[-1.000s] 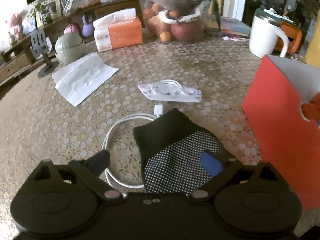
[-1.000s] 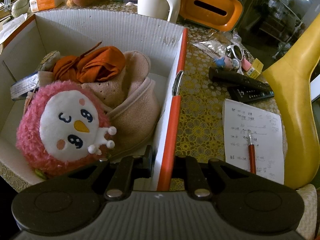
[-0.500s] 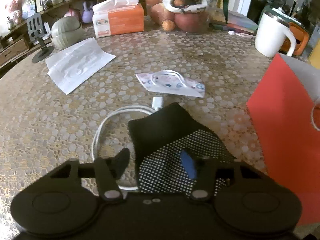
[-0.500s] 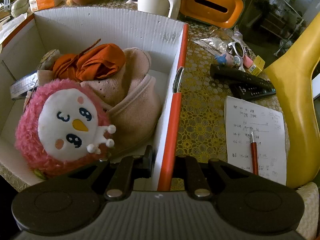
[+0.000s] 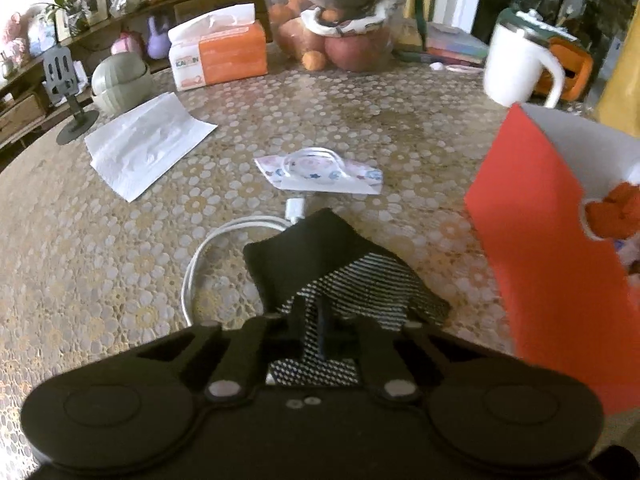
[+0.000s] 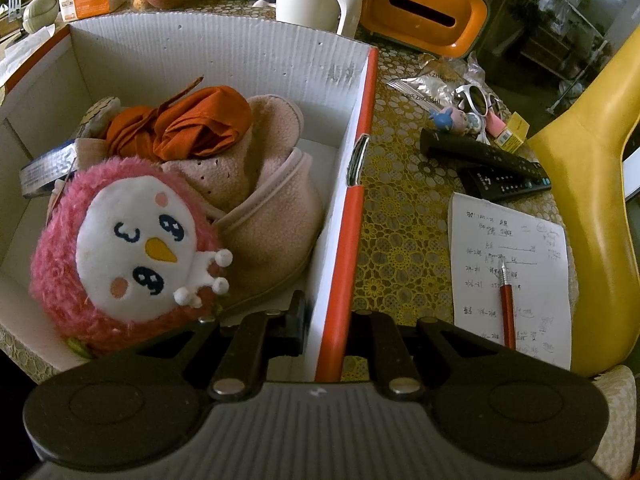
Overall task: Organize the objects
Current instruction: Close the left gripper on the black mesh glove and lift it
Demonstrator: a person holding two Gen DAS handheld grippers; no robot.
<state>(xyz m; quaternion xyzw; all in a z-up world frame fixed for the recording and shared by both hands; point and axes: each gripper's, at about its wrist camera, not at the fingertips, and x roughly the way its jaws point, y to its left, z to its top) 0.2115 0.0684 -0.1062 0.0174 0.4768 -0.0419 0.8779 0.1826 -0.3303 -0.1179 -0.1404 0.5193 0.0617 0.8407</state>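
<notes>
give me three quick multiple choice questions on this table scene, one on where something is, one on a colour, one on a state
1. Where does the white cable lie?
A. inside the box
B. on the table, partly under the black dotted glove
C. on the notepaper

2. What colour is the box on its outside?
A. red
B. blue
C. green

3. What is the right gripper doing?
A. hanging open over the plush
B. clamped on the box wall
C. holding the pen

Answers:
1 B, the cable loops out from under the glove.
2 A, its outer face and rim show red.
3 B, its fingers sit either side of the wall, closed on it.
</notes>
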